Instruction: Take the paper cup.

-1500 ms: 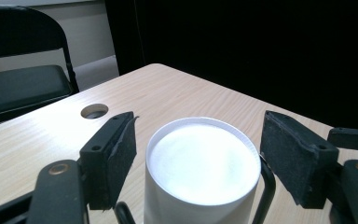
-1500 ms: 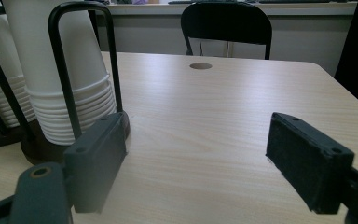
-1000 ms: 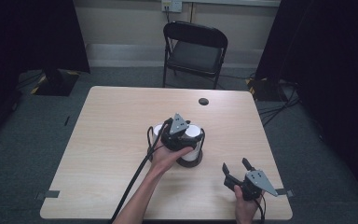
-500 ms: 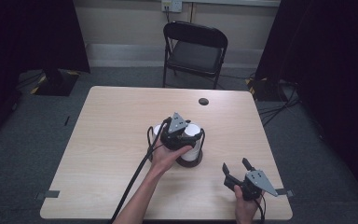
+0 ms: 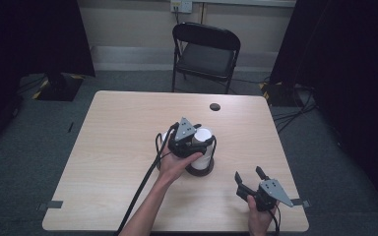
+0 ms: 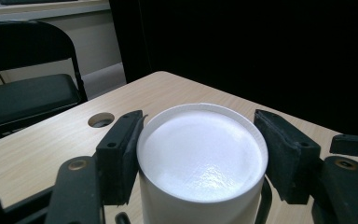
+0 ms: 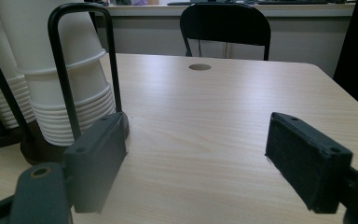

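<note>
Little is shifting across the high view since the earlier frames: the left gripper (image 5: 193, 140) is staying at the cup stack in the middle of the frame while its jaws have just been closing in on the top cup, and the right gripper (image 5: 252, 184) is keeping its place at the lower right. Largest in the scene, the wooden table (image 5: 118, 142) is filling the centre of the high view, with a black folding chair (image 5: 204, 51) standing beyond its far edge at the upper middle and a small round hole (image 5: 215, 106) sitting in the tabletop near that edge. At the table's middle a black wire holder (image 7: 67, 79) on a dark round base is standing around stacks of white paper cups (image 7: 70, 100); in the right gripper view it is rising at the upper left, its upright bars running in front of the cups. The top cup (image 6: 203, 151), upside down with its flat white bottom facing up, is sitting at the lower centre of the left gripper view, squarely between the two black pads, which are pinching its sides. The right gripper's jaws are standing spread apart over bare tabletop, well apart from the holder.
</note>
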{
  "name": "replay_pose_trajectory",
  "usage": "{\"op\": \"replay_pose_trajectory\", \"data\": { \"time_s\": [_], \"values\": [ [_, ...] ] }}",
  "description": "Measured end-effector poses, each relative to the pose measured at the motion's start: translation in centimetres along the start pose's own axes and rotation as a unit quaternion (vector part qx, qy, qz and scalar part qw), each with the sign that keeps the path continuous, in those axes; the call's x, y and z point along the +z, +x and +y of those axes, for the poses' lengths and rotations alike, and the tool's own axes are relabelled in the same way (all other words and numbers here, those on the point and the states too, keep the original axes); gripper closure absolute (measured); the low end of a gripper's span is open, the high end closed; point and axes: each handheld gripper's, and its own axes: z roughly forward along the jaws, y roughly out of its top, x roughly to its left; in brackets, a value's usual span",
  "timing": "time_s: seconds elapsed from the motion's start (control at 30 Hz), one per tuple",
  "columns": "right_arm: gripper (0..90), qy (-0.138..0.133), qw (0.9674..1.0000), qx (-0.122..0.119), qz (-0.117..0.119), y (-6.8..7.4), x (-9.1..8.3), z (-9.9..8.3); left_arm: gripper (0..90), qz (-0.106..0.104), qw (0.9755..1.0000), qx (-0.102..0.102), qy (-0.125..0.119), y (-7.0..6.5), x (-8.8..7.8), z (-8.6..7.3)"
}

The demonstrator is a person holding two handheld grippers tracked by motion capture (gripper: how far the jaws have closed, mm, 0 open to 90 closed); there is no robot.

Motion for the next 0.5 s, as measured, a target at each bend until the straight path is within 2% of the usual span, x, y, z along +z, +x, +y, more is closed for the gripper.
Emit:
{"op": "replay_pose_trajectory", "data": {
  "time_s": [0.07, 0.3, 0.37, 0.5],
  "values": [
    [19.5, 0.000, 1.0000, 0.000, 0.000, 0.00, 0.00, 0.00, 35.3, -0.008, 0.9999, -0.012, -0.005, 0.10, -0.21, 0.06],
    [19.5, 0.001, 1.0000, 0.000, 0.000, 0.00, 0.02, 0.01, 35.4, 0.000, 0.9995, -0.007, -0.030, -0.10, -0.95, 0.61],
    [19.5, 0.001, 1.0000, 0.000, 0.000, 0.00, 0.03, 0.01, 35.4, -0.002, 0.9994, -0.001, -0.034, -0.20, -1.03, 0.71],
    [19.5, 0.001, 1.0000, -0.001, 0.001, -0.01, 0.02, 0.01, 35.5, 0.001, 0.9993, -0.004, -0.038, -0.14, -1.11, 0.87]
  ]
}}
